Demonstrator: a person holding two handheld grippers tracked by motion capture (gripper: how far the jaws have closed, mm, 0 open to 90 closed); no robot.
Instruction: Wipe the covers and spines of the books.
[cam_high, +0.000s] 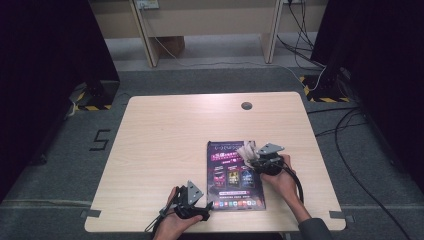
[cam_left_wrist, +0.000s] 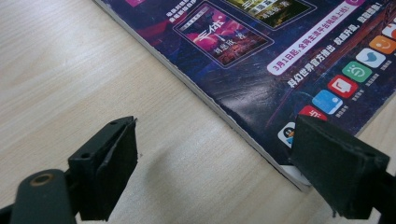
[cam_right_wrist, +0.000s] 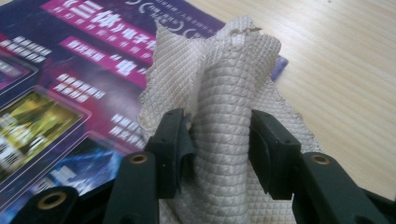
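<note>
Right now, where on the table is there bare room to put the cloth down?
The far half of the table, between the magazine and the round cable hole, is bare, and so is the wide left side. It is crowded near the front edge: both grippers and the cloth sit at the magazine.

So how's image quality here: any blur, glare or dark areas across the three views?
High view: soft, dark at both sides, table evenly lit. Left gripper view: sheen on the magazine cover, near jaws slightly soft. Right gripper view: cloth sharp, magazine print at left blurred.
</note>
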